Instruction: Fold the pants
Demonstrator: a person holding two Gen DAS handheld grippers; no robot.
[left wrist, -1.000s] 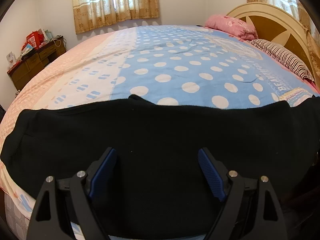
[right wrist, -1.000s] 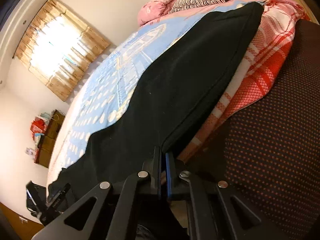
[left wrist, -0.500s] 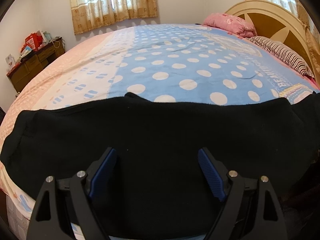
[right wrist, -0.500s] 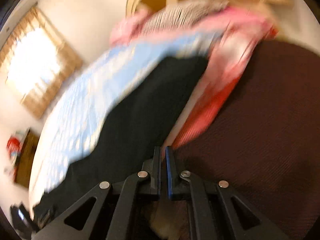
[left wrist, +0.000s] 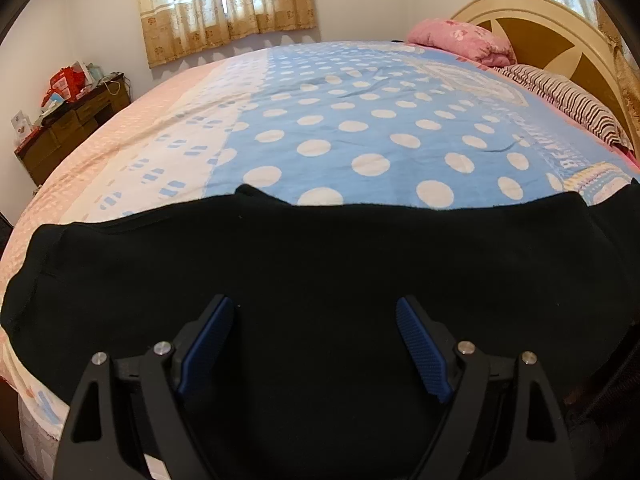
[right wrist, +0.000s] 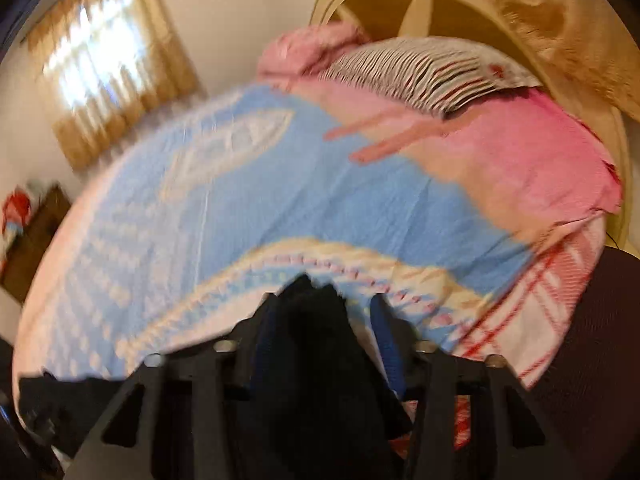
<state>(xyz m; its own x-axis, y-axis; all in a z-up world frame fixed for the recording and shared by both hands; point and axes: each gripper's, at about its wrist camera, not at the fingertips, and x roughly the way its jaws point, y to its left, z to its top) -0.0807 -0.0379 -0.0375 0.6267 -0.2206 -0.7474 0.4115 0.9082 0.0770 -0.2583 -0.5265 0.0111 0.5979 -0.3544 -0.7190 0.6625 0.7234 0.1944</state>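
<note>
Black pants (left wrist: 320, 264) lie spread across the near edge of a bed, over a blue bedspread (left wrist: 360, 128) with white polka dots. In the left wrist view the garment runs as a wide dark band from the left side of the mattress to the right, its far hem line uneven, with a small peak of cloth near the middle. The left gripper (left wrist: 316, 344) hangs over the pants with its jaws spread wide; the blue pads (left wrist: 206, 344) face each other across bare black cloth and clamp nothing.

The right wrist view is blurred. There the right gripper (right wrist: 320, 332) has its fingers parted by a moderate gap, and a bunched fold of the black pants (right wrist: 316, 320) stands up between them, rising just past the fingertips. Whether the pads press on the cloth cannot be told through the blur, though the fabric fills most of the gap and lies against the left blue pad (right wrist: 266, 344). More of the dark garment trails toward the lower left of that view.

Beyond the pants, a pink pillow (left wrist: 460, 38) and a striped pillow (left wrist: 560, 100) sit at the head of the bed against a cream headboard (left wrist: 540, 16). A red-and-white plaid sheet (right wrist: 540, 312) hangs at the right side of the mattress. Patterned tan curtains (left wrist: 224, 4) cover a window on the far wall, and a cluttered wooden dresser (left wrist: 68, 120) stands in the left corner.
</note>
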